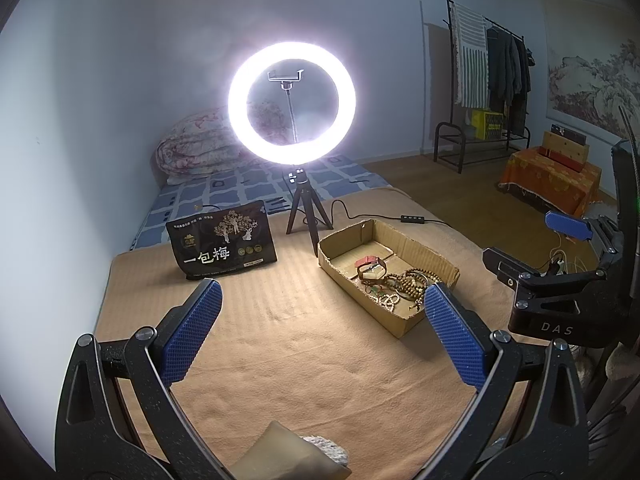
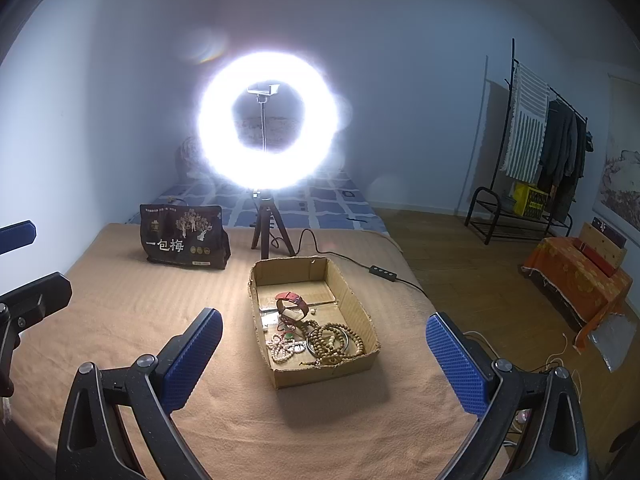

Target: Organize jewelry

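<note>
Right wrist view: the box (image 2: pixel 316 320) is seen straight ahead of the right gripper (image 2: pixel 324 354), between its wide-spread fingers, which hold nothing. The jewelry is heaped at the box's near end: brown beads (image 2: pixel 340 340), white beads (image 2: pixel 284 348), and a red-strapped watch (image 2: pixel 292 306) just behind them. The far half of the box is bare cardboard. The box's long axis runs away from this gripper, tilted slightly left.

In the left wrist view the box (image 1: pixel 424 256) lies ahead and to the right of the left gripper (image 1: pixel 322 322), whose jaws are likewise spread wide and empty; its right finger (image 1: pixel 454 334) overlaps the box's near corner in the picture. The right gripper is judged nearer and better lined up for a reach into the pile. The low near wall must be cleared from above, and the strands look tangled together, so one piece may drag others.

A dark bag (image 2: pixel 184 238) stands well to the left, and the ring light (image 2: pixel 266 132) with its tripod stands just behind the box; its cable (image 2: pixel 360 264) trails past the far right corner. Neither is judged to obstruct a reach.
</note>
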Tool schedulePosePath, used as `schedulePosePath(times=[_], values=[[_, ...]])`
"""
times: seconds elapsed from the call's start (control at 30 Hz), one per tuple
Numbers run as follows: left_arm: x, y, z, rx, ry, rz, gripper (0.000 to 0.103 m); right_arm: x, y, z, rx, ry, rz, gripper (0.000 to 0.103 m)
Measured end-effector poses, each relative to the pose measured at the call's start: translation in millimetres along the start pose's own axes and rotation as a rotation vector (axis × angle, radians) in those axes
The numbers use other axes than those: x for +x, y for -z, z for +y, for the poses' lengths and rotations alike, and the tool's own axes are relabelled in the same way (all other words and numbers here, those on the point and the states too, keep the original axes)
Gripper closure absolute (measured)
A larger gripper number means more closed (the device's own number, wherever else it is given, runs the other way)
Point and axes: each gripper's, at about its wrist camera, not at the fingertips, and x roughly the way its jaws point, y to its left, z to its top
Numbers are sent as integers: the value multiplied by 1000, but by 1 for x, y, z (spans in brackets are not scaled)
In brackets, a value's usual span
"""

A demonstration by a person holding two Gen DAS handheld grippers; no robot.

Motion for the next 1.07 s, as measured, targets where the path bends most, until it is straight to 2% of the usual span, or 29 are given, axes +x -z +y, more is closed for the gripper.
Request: schedulePosePath(times=[0.8,1.07], values=[[-1,0,-2,3,-1,-1,0,2,3,1,-12,-5,6,0],[-5,-4,-9,28,-28,-37,0,2,3,2,-18,-7,10,0]])
